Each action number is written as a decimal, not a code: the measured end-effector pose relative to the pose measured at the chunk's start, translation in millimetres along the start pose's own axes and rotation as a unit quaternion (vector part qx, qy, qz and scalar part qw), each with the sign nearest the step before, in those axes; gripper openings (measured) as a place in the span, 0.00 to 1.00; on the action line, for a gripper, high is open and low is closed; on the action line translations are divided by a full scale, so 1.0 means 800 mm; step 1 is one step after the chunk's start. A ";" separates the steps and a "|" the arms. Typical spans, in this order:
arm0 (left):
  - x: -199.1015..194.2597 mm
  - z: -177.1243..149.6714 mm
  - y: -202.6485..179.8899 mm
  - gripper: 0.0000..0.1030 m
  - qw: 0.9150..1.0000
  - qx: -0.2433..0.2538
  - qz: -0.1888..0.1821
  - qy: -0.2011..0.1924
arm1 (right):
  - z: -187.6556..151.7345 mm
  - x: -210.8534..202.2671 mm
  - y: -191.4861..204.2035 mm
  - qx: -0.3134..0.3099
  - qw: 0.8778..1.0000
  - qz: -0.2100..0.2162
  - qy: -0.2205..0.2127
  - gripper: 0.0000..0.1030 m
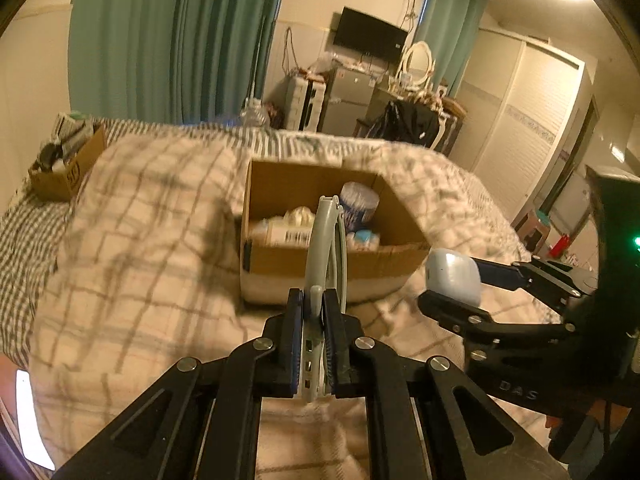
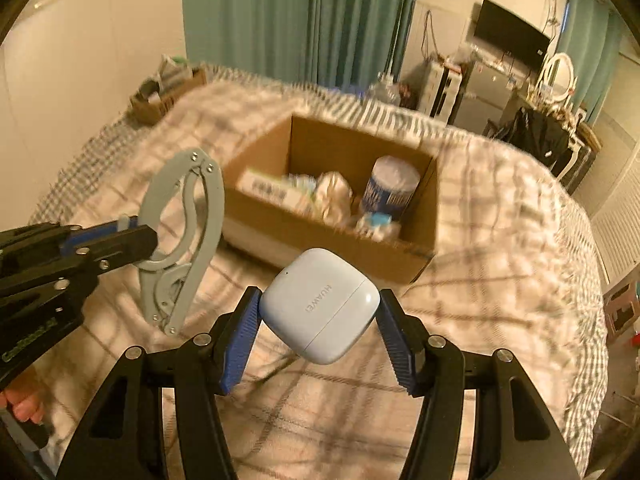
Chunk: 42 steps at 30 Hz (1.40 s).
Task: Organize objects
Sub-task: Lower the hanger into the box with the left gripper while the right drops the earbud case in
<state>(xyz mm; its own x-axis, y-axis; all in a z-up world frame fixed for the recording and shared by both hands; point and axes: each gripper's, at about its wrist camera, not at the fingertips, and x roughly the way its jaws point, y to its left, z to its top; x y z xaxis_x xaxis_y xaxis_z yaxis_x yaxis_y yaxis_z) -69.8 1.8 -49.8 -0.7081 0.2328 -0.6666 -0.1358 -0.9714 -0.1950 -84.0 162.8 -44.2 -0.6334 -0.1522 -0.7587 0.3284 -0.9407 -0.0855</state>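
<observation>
My left gripper (image 1: pixel 314 300) is shut on a grey plastic hand grip tool (image 1: pixel 326 248), held edge-on above the checked blanket; the tool also shows in the right wrist view (image 2: pixel 180 236) with the left gripper (image 2: pixel 136 240) at the left. My right gripper (image 2: pixel 320 300) is shut on a pale blue Huawei earbud case (image 2: pixel 320 306), held above the bed; the case also shows in the left wrist view (image 1: pixel 454 276). An open cardboard box (image 1: pixel 332 264) (image 2: pixel 304 236) sits ahead on the bed, holding a blue-white round tub (image 2: pixel 390 190), a white bottle (image 1: pixel 280 234) and small items.
A second cardboard box (image 1: pixel 66 168) (image 2: pixel 164 96) full of items sits at the bed's far left by the wall. Teal curtains (image 1: pixel 180 40), a TV (image 1: pixel 370 36), a mirror and cluttered furniture stand beyond the bed. The bed's right edge drops off towards wardrobes (image 1: pixel 520 120).
</observation>
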 end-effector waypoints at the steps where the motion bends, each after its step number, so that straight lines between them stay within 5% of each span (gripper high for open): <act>1: -0.005 0.011 -0.004 0.09 1.000 0.008 0.006 -0.010 | 0.008 -0.003 -0.003 0.000 1.000 -0.003 -0.007 0.56; 10: -0.003 0.096 -0.006 0.09 0.999 0.026 0.017 -0.045 | 0.074 -0.039 -0.032 0.000 0.998 -0.023 -0.054 0.56; 18: 0.052 0.149 -0.006 0.09 0.998 0.047 0.031 -0.037 | 0.143 0.010 -0.059 0.009 0.998 -0.014 -0.057 0.56; 30: 0.190 0.141 0.005 0.09 0.996 0.057 0.034 0.057 | 0.125 0.162 -0.087 0.022 0.999 0.020 0.029 0.56; 37: 0.214 0.137 0.011 0.09 0.995 0.059 0.034 0.067 | 0.113 0.178 -0.097 0.051 0.997 0.054 0.023 0.57; 42: 0.199 0.140 0.004 0.12 0.996 0.054 0.012 0.073 | 0.116 0.140 -0.115 0.072 0.996 0.040 -0.017 0.71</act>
<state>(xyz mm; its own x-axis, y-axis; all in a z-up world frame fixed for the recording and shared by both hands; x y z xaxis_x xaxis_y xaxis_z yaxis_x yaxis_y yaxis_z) -261.0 30.7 -76.1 -0.6049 0.2065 -0.7691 -0.1995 -0.9743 -0.1047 -250.0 204.3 -61.1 -0.6338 -0.2356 -0.7367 0.2762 -0.9586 0.0689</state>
